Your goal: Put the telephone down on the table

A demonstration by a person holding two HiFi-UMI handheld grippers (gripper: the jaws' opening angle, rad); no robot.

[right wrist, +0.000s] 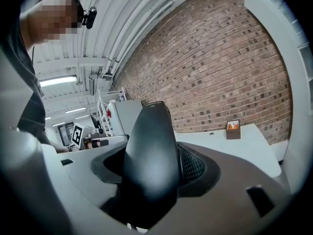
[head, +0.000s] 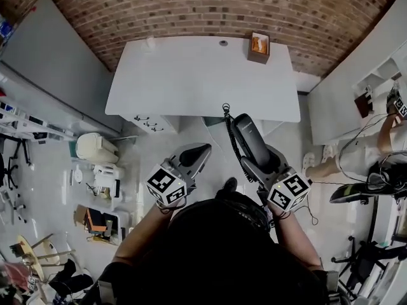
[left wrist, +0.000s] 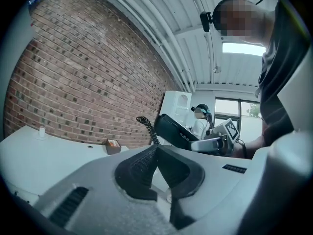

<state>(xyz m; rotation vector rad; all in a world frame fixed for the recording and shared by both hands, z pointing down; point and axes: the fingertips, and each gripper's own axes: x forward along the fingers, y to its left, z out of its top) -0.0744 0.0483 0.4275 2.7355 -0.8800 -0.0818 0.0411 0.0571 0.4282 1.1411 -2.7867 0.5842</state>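
A black telephone handset [head: 250, 136] with a coiled cord [head: 230, 132] is held in my right gripper [head: 259, 159], which is shut on its lower half, in the air in front of the white table [head: 191, 81]. In the right gripper view the handset [right wrist: 149, 151] stands upright between the jaws and fills the middle. My left gripper [head: 202, 150] hangs beside it to the left, shut with nothing in it; its pads [left wrist: 142, 168] meet at the tip. The left gripper view shows the handset [left wrist: 171, 130] off to the right, above the table [left wrist: 39, 160].
A small brown box [head: 259, 47] stands at the table's far right edge, near the brick wall [head: 210, 8]. Another person [head: 356, 148] sits at the right by a white counter [head: 356, 100]. Bins and clutter [head: 95, 189] cover the floor at left.
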